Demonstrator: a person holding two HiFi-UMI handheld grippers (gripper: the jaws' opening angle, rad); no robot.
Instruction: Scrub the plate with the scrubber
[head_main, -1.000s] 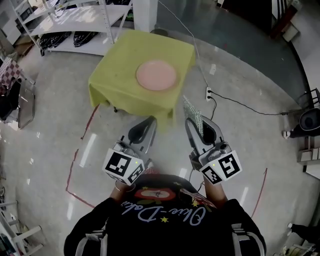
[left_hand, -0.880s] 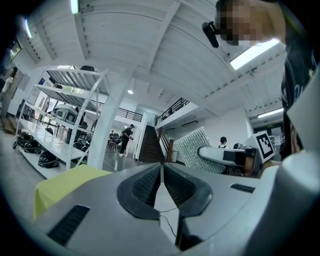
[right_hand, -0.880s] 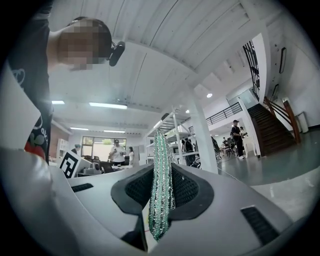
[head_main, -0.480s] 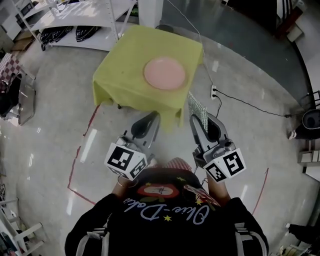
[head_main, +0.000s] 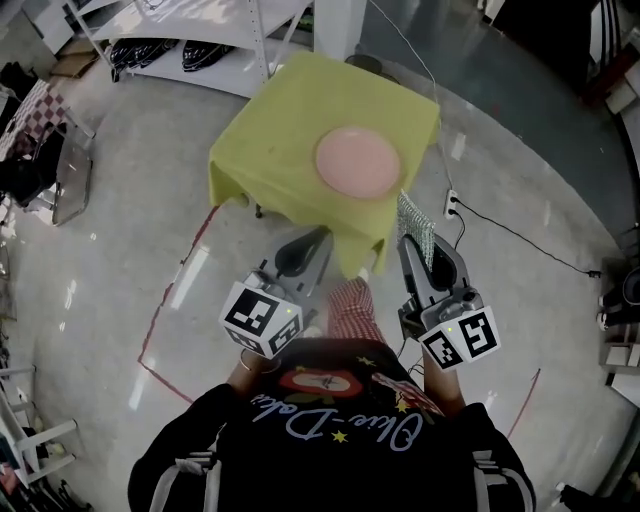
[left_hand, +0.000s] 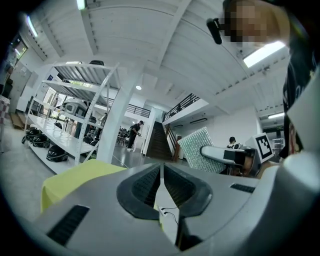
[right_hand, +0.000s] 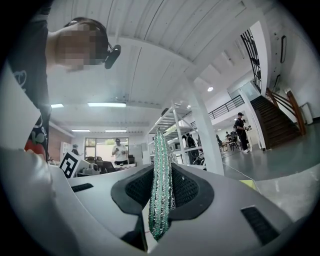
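Observation:
A pink plate (head_main: 357, 161) lies on a small table draped in a yellow-green cloth (head_main: 290, 130), seen ahead in the head view. My right gripper (head_main: 421, 242) is shut on a flat green-silver scrubber (head_main: 413, 224), which stands upright between its jaws (right_hand: 161, 190). It hovers just short of the table's near right corner. My left gripper (head_main: 312, 243) is shut with nothing in it, its jaws pressed together (left_hand: 161, 186). It is short of the table's near edge. The left gripper view shows the yellow cloth (left_hand: 75, 177) low at left and the scrubber (left_hand: 200, 152) in the other gripper.
White metal shelving (head_main: 200, 30) with dark items stands behind the table beside a white pillar (head_main: 340, 25). A black cable (head_main: 520, 235) and floor socket (head_main: 450, 203) lie right of the table. Red tape (head_main: 165, 310) marks the floor at left. People stand in the distance (left_hand: 134, 135).
Both grippers and the person have come closer to the table. The table and plate sit larger and nearer in the head view, and the grippers' tips now reach its near edge.

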